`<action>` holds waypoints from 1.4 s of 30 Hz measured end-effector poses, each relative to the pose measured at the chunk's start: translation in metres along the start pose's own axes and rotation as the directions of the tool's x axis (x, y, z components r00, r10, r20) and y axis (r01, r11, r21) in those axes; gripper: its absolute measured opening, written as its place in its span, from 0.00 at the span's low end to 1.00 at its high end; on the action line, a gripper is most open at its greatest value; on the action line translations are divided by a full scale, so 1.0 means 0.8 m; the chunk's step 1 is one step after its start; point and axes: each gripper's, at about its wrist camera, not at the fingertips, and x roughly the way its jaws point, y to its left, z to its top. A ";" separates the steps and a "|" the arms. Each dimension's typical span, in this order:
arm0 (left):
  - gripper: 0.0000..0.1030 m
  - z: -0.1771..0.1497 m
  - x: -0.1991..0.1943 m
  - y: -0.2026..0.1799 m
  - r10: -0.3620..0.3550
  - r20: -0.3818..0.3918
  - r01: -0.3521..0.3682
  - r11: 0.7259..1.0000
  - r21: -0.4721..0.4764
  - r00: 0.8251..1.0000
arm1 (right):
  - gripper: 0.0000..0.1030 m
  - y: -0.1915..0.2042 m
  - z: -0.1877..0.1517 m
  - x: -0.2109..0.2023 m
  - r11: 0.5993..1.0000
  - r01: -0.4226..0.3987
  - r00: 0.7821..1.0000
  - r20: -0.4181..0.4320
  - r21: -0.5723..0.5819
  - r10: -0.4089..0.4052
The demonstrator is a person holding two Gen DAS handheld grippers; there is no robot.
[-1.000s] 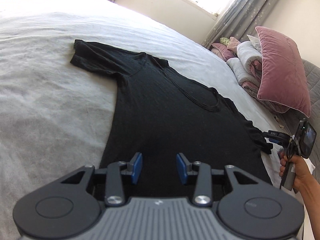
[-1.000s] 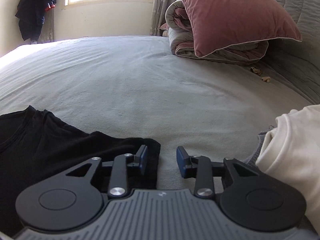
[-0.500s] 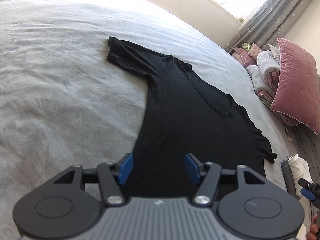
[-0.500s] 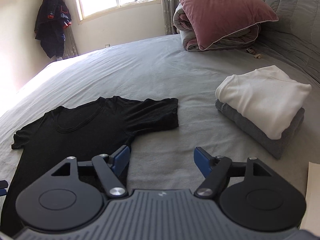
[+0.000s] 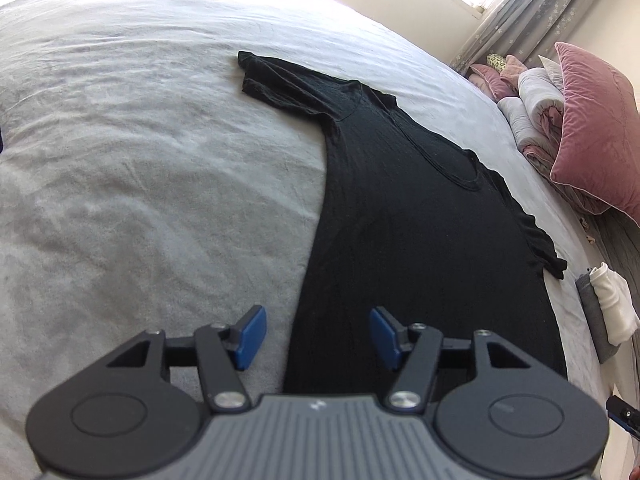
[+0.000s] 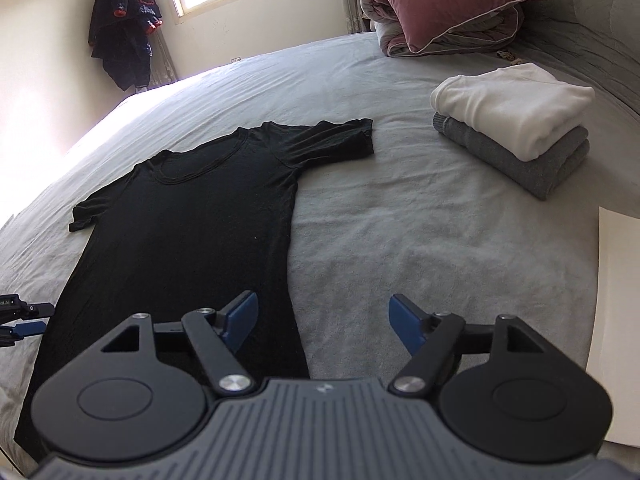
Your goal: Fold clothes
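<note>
A black T-shirt point(image 5: 404, 216) point(image 6: 192, 216) lies flat and spread out on the grey bed sheet point(image 5: 140, 168), both short sleeves out to the sides. My left gripper point(image 5: 314, 336) is open above the shirt's lower left edge, with nothing between its blue pads. My right gripper point(image 6: 322, 322) is open near the shirt's lower right side, over shirt edge and bare sheet, holding nothing. The left gripper's tip point(image 6: 22, 318) shows at the left edge of the right wrist view.
A folded stack, white garment on grey point(image 6: 516, 124) point(image 5: 604, 312), sits right of the shirt. A pink pillow on rolled bedding point(image 6: 448, 4) point(image 5: 592, 132) lies at the headboard. A white sheet of paper or board point(image 6: 616, 316) lies at right. Dark clothes point(image 6: 124, 24) hang by the window.
Both grippers have pulled back and up from the shirt and opened wider. The right gripper left the sleeve, so the whole shirt and folded stack have come into view.
</note>
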 end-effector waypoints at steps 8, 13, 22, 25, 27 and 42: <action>0.57 -0.046 -0.040 0.025 -0.046 -0.139 0.054 0.997 0.057 0.989 | 0.74 -0.046 -0.035 -0.020 0.988 -0.071 0.994 -0.075 0.138 0.082; 0.54 -0.080 -0.065 0.036 -0.087 -0.202 0.108 0.990 0.093 0.976 | 0.74 -0.056 -0.064 -0.028 0.971 -0.137 0.968 -0.181 0.197 0.173; 0.29 -0.114 -0.084 0.020 0.001 -0.203 0.056 0.961 0.272 0.979 | 0.64 -0.022 -0.103 -0.041 0.990 -0.139 0.953 -0.268 0.031 0.142; 0.03 -0.116 -0.087 0.022 0.022 -0.199 0.034 0.961 0.275 0.980 | 0.46 -0.018 -0.109 -0.043 0.991 -0.131 0.952 -0.279 0.004 0.127; 0.02 -0.115 -0.091 0.024 0.010 -0.210 0.045 0.965 0.259 0.978 | 0.28 -0.019 -0.111 -0.043 0.993 -0.121 0.950 -0.291 -0.005 0.115; 0.04 -0.121 -0.102 0.033 -0.034 -0.258 0.101 0.963 0.252 0.966 | 0.06 -0.025 -0.099 -0.043 0.993 -0.122 0.936 -0.331 0.003 0.116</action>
